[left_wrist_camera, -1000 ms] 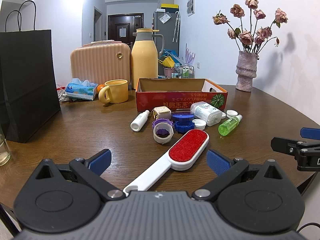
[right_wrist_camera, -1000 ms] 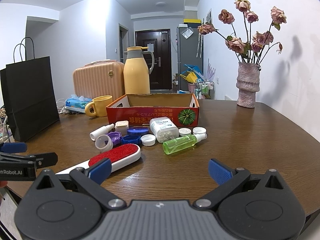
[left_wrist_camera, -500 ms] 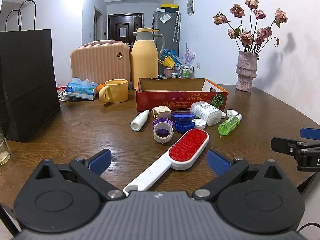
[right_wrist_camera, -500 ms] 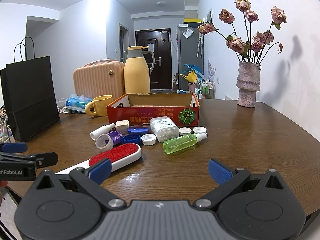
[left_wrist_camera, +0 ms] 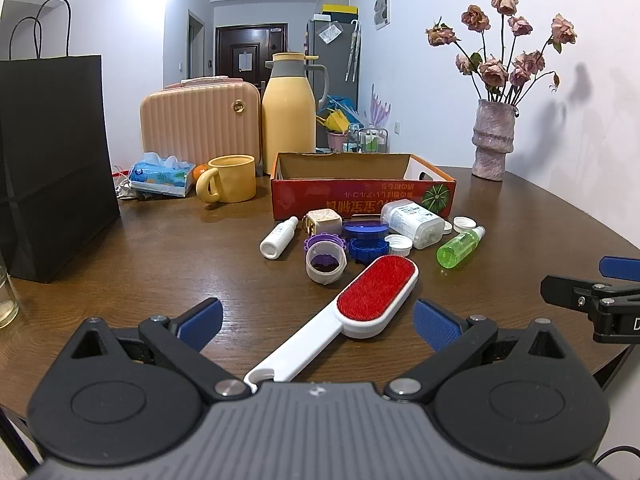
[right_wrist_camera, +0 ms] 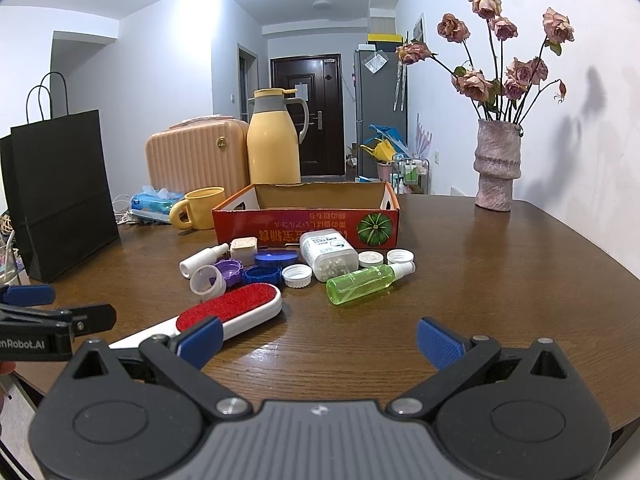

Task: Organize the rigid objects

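Note:
A white lint brush with a red pad (left_wrist_camera: 372, 294) lies on the brown table, its handle running back between the open fingers of my left gripper (left_wrist_camera: 316, 322). Behind it lie a green spray bottle (left_wrist_camera: 459, 247), a white pill bottle (left_wrist_camera: 414, 222), a small white bottle (left_wrist_camera: 278, 237), blue and purple lids (left_wrist_camera: 366, 240), white caps and a white ring. An open red cardboard box (left_wrist_camera: 362, 196) stands behind them. My right gripper (right_wrist_camera: 318, 338) is open and empty, to the right of the brush (right_wrist_camera: 230, 310), with the green bottle (right_wrist_camera: 366, 282) ahead of it.
A black paper bag (left_wrist_camera: 52, 160) stands at the left. A yellow mug (left_wrist_camera: 230, 179), tissue pack, beige case and yellow jug (left_wrist_camera: 289, 110) sit at the back. A vase of dried roses (left_wrist_camera: 492, 146) stands back right. A glass (left_wrist_camera: 6, 300) is at the far left edge.

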Demonstrator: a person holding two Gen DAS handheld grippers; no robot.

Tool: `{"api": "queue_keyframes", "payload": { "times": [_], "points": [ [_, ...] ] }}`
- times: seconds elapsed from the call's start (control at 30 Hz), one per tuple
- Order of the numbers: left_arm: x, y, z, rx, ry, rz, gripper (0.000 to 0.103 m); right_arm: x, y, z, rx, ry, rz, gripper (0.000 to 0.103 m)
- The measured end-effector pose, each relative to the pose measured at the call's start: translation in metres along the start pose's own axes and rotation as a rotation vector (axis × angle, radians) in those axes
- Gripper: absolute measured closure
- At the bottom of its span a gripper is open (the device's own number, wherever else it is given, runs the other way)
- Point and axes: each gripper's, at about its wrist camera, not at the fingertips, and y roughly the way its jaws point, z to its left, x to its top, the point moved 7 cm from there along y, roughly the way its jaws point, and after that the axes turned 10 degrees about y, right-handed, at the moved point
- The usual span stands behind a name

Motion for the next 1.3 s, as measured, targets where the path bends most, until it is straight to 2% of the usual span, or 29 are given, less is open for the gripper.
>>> {"api": "queue_keyframes", "payload": {
  "times": [0.63,0.97,1.3],
  "points": [
    [-0.001,0.027,0.0,-0.024,-0.009,0.053,0.0,0.002,0.023,-0.011,-0.009,0.013,0.042,0.0],
    [-0.003,0.06,-0.005,-0.079,-0.003,0.132,0.0,0.0,0.047,-0.025,-0.014,0.049,0.088,0.0],
    [-0.004,0.103,-0.018,-0.117,0.054,0.208,0.0,-0.002,0.071,-0.035,-0.012,0.052,0.12,0.0]
  ]
}}
